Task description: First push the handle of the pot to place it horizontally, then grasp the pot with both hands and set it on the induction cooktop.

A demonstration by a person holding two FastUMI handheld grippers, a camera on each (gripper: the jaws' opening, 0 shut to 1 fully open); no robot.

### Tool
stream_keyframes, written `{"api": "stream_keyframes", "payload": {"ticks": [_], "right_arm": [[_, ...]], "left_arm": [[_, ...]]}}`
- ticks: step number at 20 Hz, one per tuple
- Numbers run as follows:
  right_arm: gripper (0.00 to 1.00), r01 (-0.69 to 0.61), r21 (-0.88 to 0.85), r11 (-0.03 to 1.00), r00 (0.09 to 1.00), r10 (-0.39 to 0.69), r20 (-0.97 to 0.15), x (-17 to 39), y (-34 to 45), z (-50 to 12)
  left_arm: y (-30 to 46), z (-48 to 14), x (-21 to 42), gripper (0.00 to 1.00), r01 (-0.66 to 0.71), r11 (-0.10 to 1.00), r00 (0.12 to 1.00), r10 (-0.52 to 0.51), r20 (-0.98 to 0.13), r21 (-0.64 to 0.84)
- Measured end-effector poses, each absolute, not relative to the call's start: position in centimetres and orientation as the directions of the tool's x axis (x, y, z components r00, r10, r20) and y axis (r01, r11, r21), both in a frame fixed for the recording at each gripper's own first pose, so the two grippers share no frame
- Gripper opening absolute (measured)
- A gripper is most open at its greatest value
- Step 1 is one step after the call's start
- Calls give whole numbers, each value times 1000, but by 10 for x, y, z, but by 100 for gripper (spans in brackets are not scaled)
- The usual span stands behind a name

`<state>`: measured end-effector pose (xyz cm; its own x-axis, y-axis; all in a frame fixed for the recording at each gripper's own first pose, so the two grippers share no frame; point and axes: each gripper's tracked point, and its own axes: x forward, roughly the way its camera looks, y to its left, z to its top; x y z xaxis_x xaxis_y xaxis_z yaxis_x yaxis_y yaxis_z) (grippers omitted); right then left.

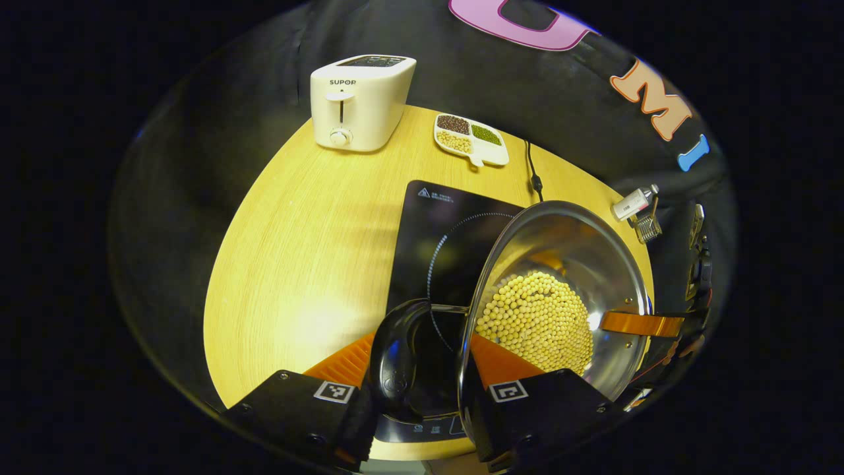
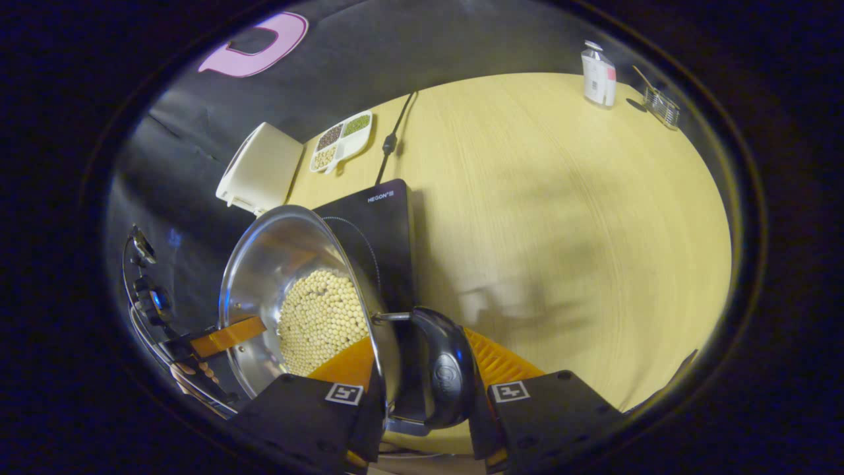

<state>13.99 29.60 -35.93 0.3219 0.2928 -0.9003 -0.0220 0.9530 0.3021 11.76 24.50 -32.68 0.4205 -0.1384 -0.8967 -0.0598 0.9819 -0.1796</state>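
Observation:
A steel pot (image 1: 567,244) (image 2: 277,251) holding soybeans (image 1: 534,316) (image 2: 316,316) is over the black induction cooktop (image 1: 448,224) (image 2: 376,218); I cannot tell whether it rests on the glass. In the left gripper view, my left gripper (image 1: 422,349) is shut on one black side handle (image 1: 395,359), with the rim running between its orange fingers. In the right gripper view, my right gripper (image 2: 419,356) is shut on the opposite black handle (image 2: 442,369). Each view shows the other gripper's orange finger (image 1: 643,323) (image 2: 227,335) at the pot's far rim.
A white toaster (image 1: 359,102) (image 2: 260,168) and a divided dish of beans (image 1: 471,138) (image 2: 341,142) stand at the back of the wooden table. The cooktop's cable (image 1: 533,171) (image 2: 390,142) runs backward. A small bottle (image 1: 634,202) (image 2: 598,82) and a wire utensil (image 1: 649,227) (image 2: 661,105) sit near the table's edge.

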Motion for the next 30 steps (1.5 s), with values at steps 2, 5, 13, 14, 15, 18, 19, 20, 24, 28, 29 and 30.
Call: {"api": "stream_keyframes", "payload": {"ticks": [2,5,13,14,15,18,19,20,24,28,29,30], "right_arm": [[50,-10,299,954,322,286,-903,147,303,-363],[49,-3,292,956,321,277,-905,153,313,-368],[51,-21,296,955,369,283,-885,171,319,-372],[51,-23,297,955,371,284,-884,172,319,-371],[51,-24,294,955,372,282,-884,172,319,-375],[55,-45,309,950,366,303,-880,170,323,-374],[55,-57,296,953,365,296,-883,168,322,-376],[56,-72,290,954,366,296,-882,168,321,-377],[100,-103,280,954,458,296,-838,178,316,-362],[93,-107,287,952,618,290,-730,203,301,-323],[100,-111,281,953,653,283,-703,207,296,-312],[100,-114,276,954,684,277,-675,210,290,-301]], "left_arm": [[250,-329,128,60,-38,986,436,-132,-890,-165],[259,-332,137,60,-13,990,441,-118,-889,-138],[262,-336,147,61,-31,985,486,-131,-864,-167],[261,-338,147,63,-35,985,490,-133,-862,-172],[261,-338,146,63,-39,984,489,-134,-862,-175],[261,-339,146,65,-43,983,500,-131,-856,-176],[261,-340,147,66,-44,984,501,-127,-856,-172],[262,-339,150,67,-45,985,510,-121,-852,-166],[275,-326,165,90,-67,990,607,-56,-793,-122],[277,-295,182,98,-86,988,738,-25,-674,-131],[278,-288,184,98,-92,988,761,-9,-649,-122],[279,-281,187,98,-98,989,781,6,-625,-113]]}}
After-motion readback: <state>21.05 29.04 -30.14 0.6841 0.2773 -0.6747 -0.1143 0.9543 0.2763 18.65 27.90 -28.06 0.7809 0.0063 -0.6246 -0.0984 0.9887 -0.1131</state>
